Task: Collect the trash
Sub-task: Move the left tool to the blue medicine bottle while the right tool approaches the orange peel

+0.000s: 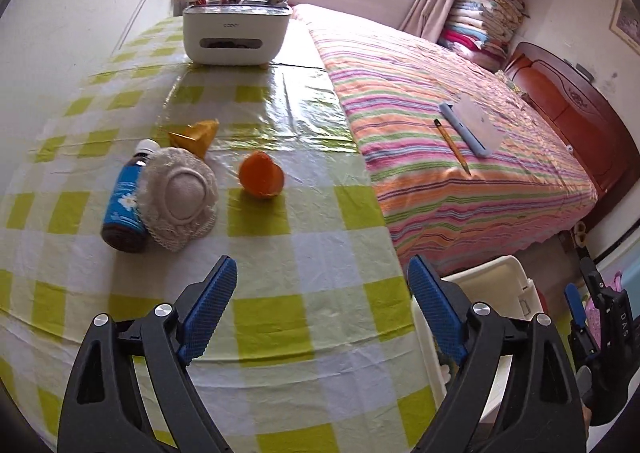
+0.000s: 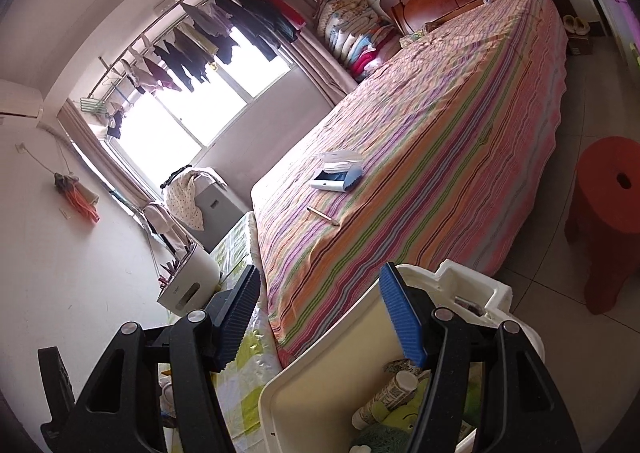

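In the left wrist view, an orange peel (image 1: 262, 180) lies on the green-checked table (image 1: 280, 245), with a yellow wrapper (image 1: 196, 135), a cream lace cap (image 1: 180, 199) and a blue-labelled bottle (image 1: 128, 201) lying to its left. My left gripper (image 1: 320, 295) is open and empty, above the table in front of the peel. My right gripper (image 2: 320, 313) is open and empty above a cream bin (image 2: 320, 393) that holds a small bottle (image 2: 386, 397) and green items. The bin (image 1: 492, 293) also shows beside the table.
A white organizer box (image 1: 236, 33) with pens stands at the table's far end. A striped bed (image 1: 460, 141) lies right of the table, with a pencil (image 1: 452, 147) and a pencil case (image 1: 472, 125) on it. A red stool (image 2: 608, 225) stands on the floor.
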`<move>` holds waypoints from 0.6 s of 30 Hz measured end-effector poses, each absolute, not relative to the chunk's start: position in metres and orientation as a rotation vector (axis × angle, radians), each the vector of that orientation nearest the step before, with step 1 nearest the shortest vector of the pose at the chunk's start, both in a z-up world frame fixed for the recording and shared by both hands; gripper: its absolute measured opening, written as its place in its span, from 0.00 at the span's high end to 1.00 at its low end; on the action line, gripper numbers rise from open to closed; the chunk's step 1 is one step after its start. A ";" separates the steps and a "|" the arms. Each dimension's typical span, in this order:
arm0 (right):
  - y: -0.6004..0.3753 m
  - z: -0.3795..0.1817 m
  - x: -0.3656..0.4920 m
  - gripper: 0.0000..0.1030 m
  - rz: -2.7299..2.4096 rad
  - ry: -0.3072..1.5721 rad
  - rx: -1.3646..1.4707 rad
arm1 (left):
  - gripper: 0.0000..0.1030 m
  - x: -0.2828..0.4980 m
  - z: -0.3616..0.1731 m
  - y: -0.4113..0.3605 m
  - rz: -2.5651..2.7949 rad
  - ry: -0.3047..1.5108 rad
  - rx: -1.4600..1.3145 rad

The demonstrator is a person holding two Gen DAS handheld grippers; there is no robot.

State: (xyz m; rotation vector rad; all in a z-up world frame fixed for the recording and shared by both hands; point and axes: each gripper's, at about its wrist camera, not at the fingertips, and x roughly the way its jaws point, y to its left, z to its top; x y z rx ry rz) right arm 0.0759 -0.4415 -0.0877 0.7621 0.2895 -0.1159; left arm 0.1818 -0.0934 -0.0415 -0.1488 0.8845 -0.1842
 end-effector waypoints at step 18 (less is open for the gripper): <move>-0.279 -0.075 0.164 0.35 0.184 0.550 0.388 | 0.14 0.226 -0.071 0.073 0.083 1.036 -0.238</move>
